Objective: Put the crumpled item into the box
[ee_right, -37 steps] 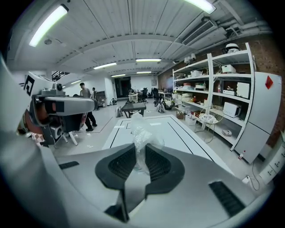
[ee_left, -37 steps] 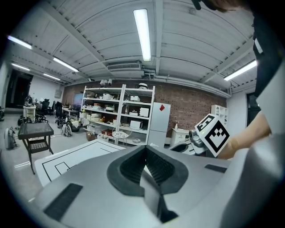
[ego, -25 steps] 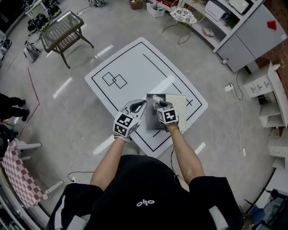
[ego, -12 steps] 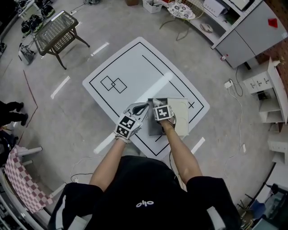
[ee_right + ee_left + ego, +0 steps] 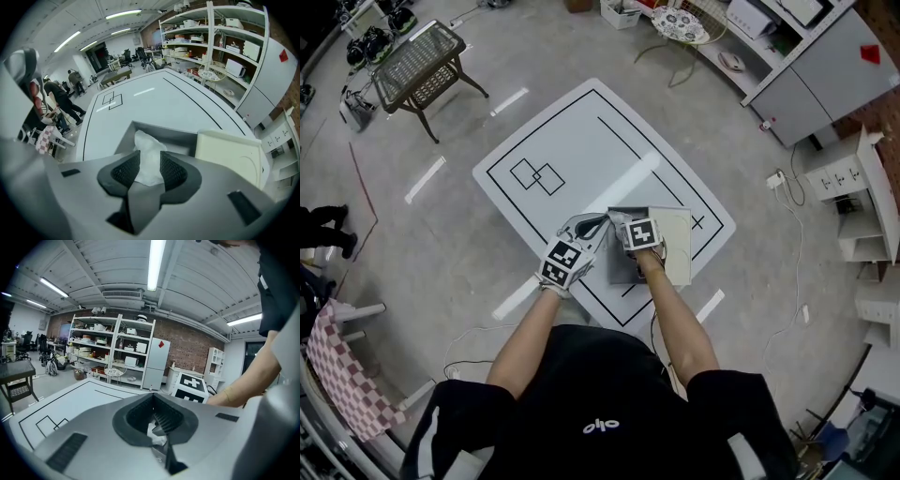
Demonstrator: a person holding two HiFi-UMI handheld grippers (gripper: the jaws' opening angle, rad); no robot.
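Observation:
The crumpled item, a wad of white paper (image 5: 147, 145), lies between the jaws of my right gripper (image 5: 149, 160), just over the open grey box (image 5: 164, 131). Those jaws are opening and the pads (image 5: 172, 168) stand a little off the paper. In the head view my right gripper (image 5: 620, 221) hangs over the box (image 5: 622, 270), whose cream lid (image 5: 676, 246) lies open to the right. My left gripper (image 5: 591, 226) hovers just left of the box, jaws shut, and in its own view (image 5: 157, 420) a small white bit shows at the pads' base.
The box stands on a white mat with black lines (image 5: 581, 141) on the grey floor. A wicker table (image 5: 417, 61) stands far left, shelves and cabinets (image 5: 806, 75) at the right, and a person's legs (image 5: 323, 225) at the left edge.
Both grippers have shifted slightly forward over the box's near-left corner. The right gripper sits a little further over the box than one second ago.

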